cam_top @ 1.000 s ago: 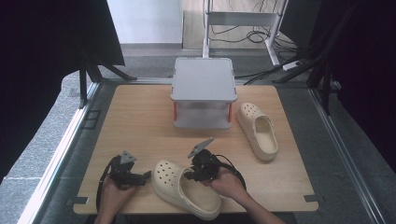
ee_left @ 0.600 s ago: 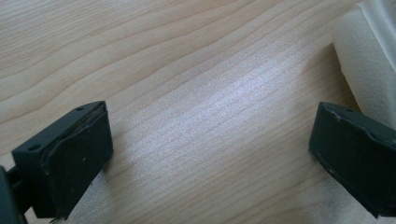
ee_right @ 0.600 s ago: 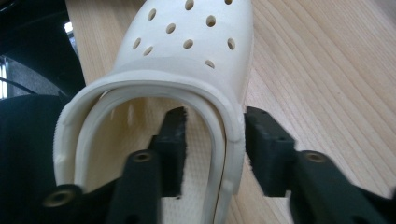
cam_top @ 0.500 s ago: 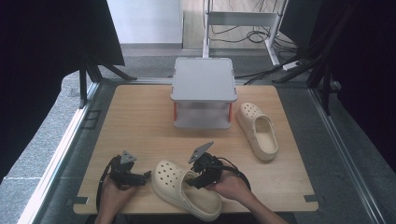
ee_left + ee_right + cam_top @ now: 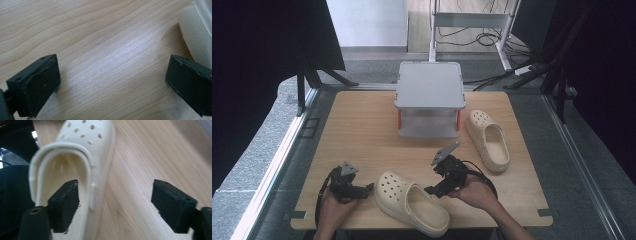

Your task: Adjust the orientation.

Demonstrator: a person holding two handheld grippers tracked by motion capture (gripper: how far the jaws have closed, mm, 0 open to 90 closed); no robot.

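- Cream foam clog (image 5: 412,202) lies at the near edge of the wooden worktop (image 5: 362,130), between the two hands, with its perforated toe towards the person's left and its heel opening towards the near right.
- In the right gripper view the same clog (image 5: 82,150) shows its open collar and toe holes; one black pad sits over the heel opening and the other stands well off over bare wood.
- Right hand-held gripper (image 5: 435,189) hangs just beside the clog's right flank. Its jaws have just been opening and now stand wide, and neither pad presses on the rim that lies between them.
- Left hand-held gripper (image 5: 367,190) rests low on the worktop just left of the clog's toe. Its jaws are spread wide over bare wood and hold nothing, and in the left gripper view a cream edge of the clog (image 5: 197,32) sits by one pad.
- Second cream clog (image 5: 488,140) lies well apart at the right of the worktop, toe pointing away.
- Grey two-tier rack (image 5: 430,97) with red posts stands at the far middle, just left of that second clog.
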